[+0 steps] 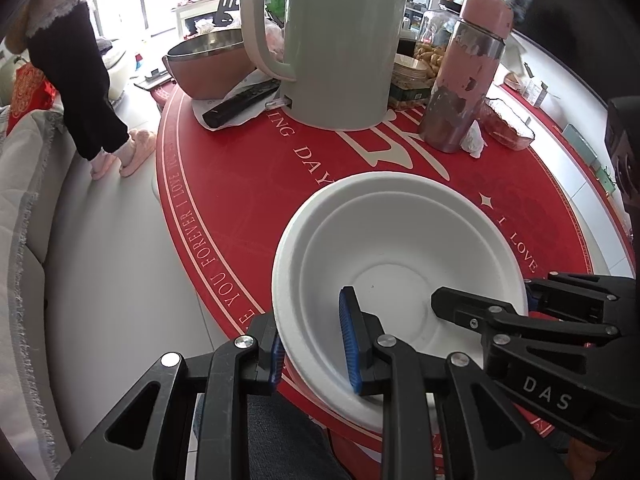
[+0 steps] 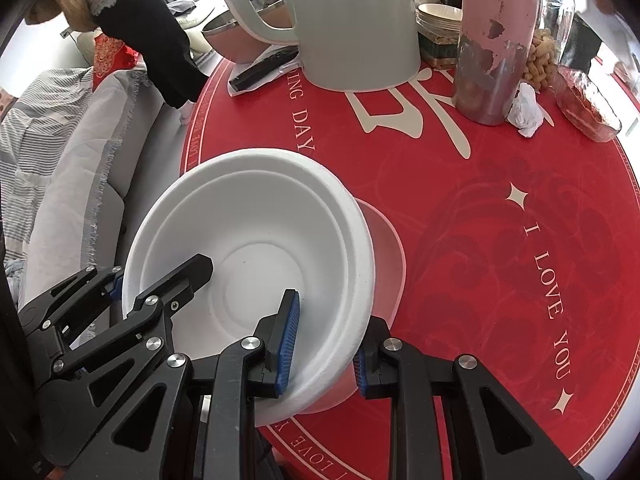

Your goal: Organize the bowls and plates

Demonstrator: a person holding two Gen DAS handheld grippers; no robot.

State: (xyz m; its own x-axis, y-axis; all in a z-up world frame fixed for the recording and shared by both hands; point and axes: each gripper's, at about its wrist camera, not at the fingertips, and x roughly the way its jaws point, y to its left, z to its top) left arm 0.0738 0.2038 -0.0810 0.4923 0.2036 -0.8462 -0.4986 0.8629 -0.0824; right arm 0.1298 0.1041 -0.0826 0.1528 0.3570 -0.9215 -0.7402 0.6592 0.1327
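We hold both claws angled steeply downward, close together, each closed on an opposite edge of the same white bowl (image 1: 396,264). Our left claw (image 1: 314,354) pinches the bowl's near-left rim, one blue-padded finger outside the wall and the other finger (image 1: 350,344) inside. Our right claw (image 2: 324,350) grips the bowl's right rim in the same way, its inner finger (image 2: 288,344) within the bowl and its outer finger (image 2: 362,368) outside. From the left wrist view, our right claw reaches in from the right; from the right wrist view, our left claw enters from the left.
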